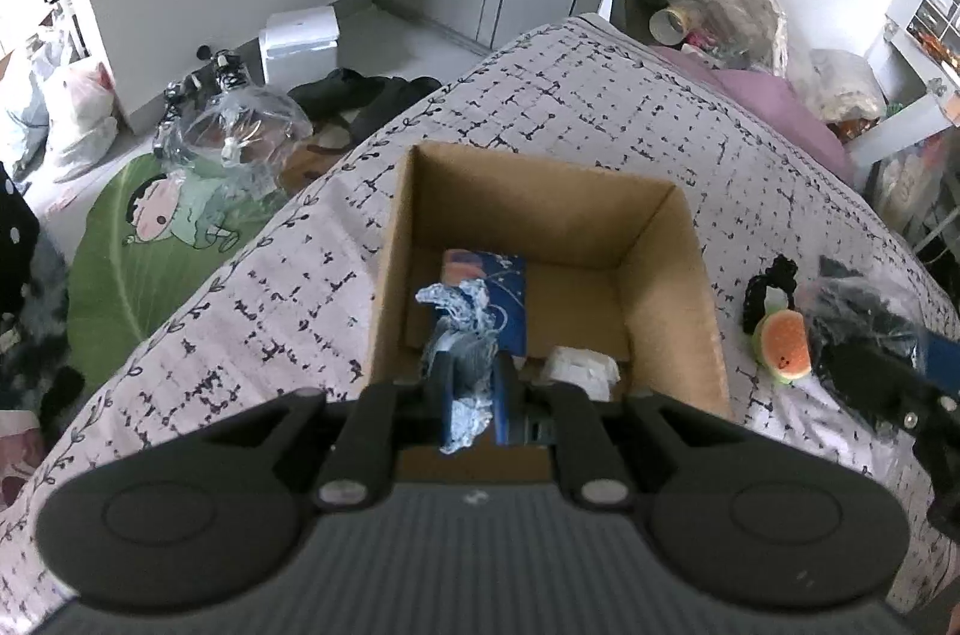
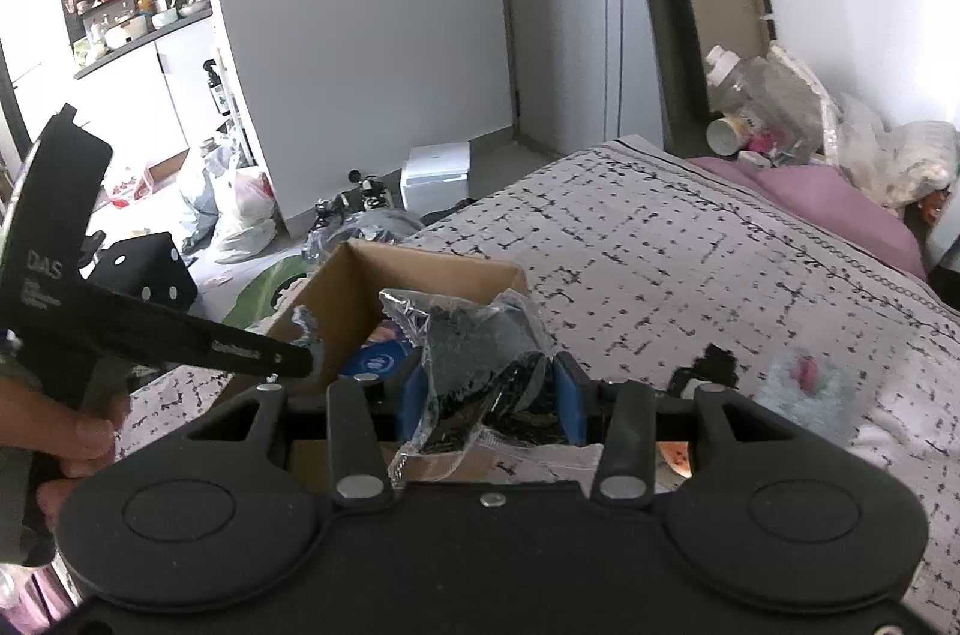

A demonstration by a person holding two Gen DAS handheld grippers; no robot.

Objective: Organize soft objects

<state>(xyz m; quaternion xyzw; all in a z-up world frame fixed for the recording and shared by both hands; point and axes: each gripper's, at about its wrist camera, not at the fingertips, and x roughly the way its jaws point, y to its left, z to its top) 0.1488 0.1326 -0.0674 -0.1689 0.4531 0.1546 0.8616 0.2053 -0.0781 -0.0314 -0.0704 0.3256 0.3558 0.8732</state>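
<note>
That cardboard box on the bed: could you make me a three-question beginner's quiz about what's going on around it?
1. True or false: the box is empty.
2. What does the left gripper hold: (a) a light blue lace cloth, (b) a bottle, (c) nothing?
3. What does the right gripper grip?

Key:
1. False; a blue packet and a white item lie inside.
2. (a).
3. A clear bag of dark fabric.

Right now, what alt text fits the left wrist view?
The left gripper, shut on a pale blue lace cloth, hangs over an open cardboard box on a patterned bed. A blue packet lies inside; a watermelon plush sits beside the box.
</note>
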